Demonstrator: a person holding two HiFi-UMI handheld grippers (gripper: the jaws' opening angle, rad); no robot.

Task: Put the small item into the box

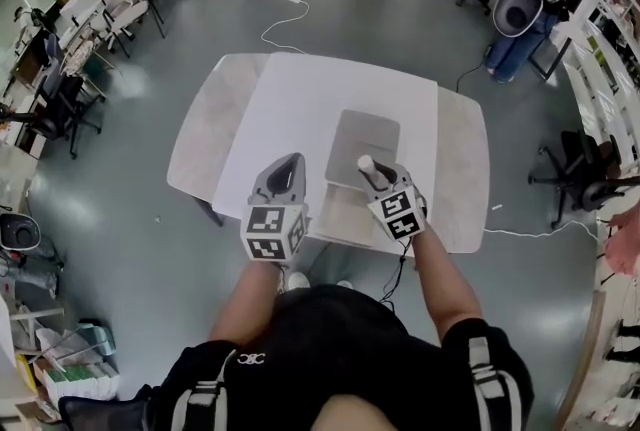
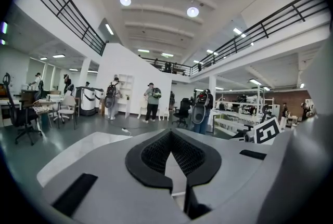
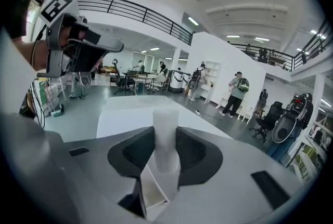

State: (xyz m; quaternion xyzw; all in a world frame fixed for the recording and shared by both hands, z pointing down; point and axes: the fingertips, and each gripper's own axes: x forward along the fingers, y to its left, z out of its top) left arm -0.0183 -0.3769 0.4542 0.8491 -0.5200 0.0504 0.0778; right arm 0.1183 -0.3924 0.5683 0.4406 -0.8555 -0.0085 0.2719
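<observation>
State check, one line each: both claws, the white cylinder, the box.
left claw: shut, nothing between its jaws.
right claw: shut on the white cylinder.
white cylinder: upright in the right claw, not yet in the box.
box: open, lid laid back flat.

round ceiling lamps (image 2: 125, 0) are lighting everything brightly and evenly, casting only soft shadows; the wide lenses are bending the railings (image 2: 62, 4) and darkening every corner (the near foreground is blurring).
</observation>
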